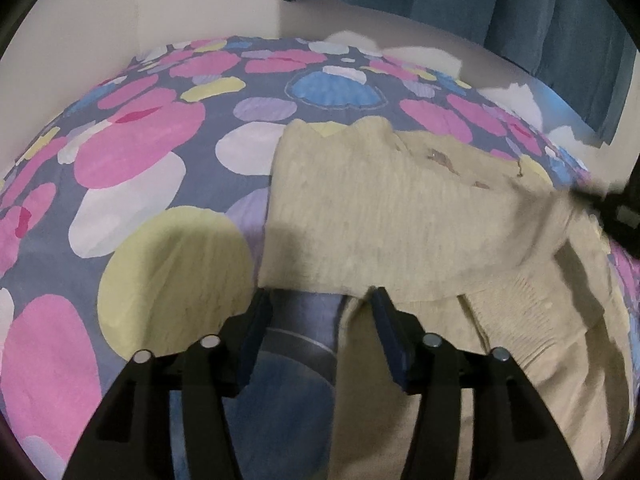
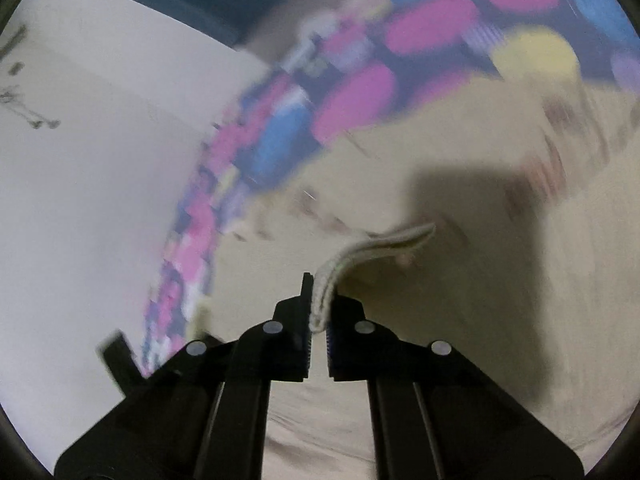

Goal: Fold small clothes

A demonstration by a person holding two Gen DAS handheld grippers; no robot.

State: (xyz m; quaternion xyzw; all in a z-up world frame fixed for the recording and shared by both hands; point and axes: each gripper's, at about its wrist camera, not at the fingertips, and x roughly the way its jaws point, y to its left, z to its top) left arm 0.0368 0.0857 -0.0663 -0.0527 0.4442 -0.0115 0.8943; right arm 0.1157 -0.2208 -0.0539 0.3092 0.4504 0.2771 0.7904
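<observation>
A cream knit sweater (image 1: 372,208) lies on the flower-print bedsheet (image 1: 132,168), partly folded, with its ribbed hem and a sleeve at the lower right. My left gripper (image 1: 320,300) is open and empty, its fingers just short of the sweater's near edge. My right gripper (image 2: 322,292) is shut on a ribbed edge of the sweater (image 2: 372,248) and holds it above the rest of the garment. The right wrist view is blurred by motion. The right gripper shows as a dark shape in the left wrist view (image 1: 616,208) at the sweater's right side.
A pale wall (image 1: 180,0) stands behind the bed and a teal curtain (image 1: 520,20) hangs at the back right. The bed's edge and the wall (image 2: 100,180) show at the left of the right wrist view.
</observation>
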